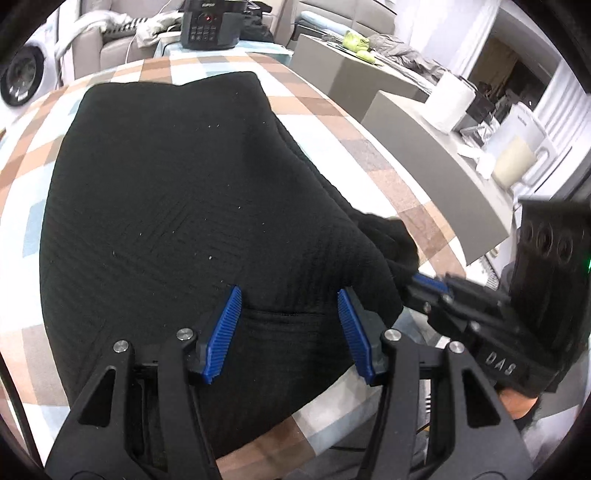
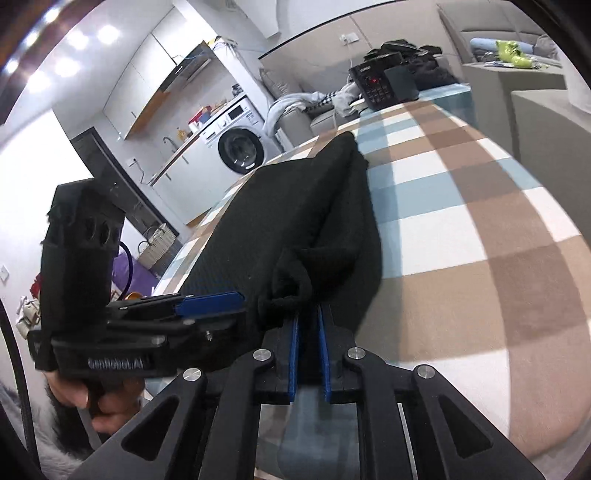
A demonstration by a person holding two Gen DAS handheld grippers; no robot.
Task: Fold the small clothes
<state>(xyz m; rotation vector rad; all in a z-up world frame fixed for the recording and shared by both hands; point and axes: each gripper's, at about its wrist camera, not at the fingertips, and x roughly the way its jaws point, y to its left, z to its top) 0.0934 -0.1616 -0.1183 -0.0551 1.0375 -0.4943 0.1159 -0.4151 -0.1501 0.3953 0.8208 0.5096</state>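
Observation:
A black knitted garment point(image 1: 177, 192) lies spread on the checked tablecloth point(image 1: 399, 184). My left gripper point(image 1: 288, 295) is open, its blue pads point(image 1: 223, 332) standing over the garment's near hem. My right gripper point(image 2: 308, 317) is shut on a bunched edge of the black garment point(image 2: 295, 221) at its near right corner. The right gripper shows in the left wrist view point(image 1: 424, 284) at the right, and the left gripper shows in the right wrist view point(image 2: 218, 304) at the left, level with the cloth.
A black device with a keypad point(image 1: 208, 26) stands at the table's far end. Grey boxes point(image 1: 424, 147) with a white mug and jug lie to the right. A washing machine point(image 2: 240, 144) and sofa stand behind.

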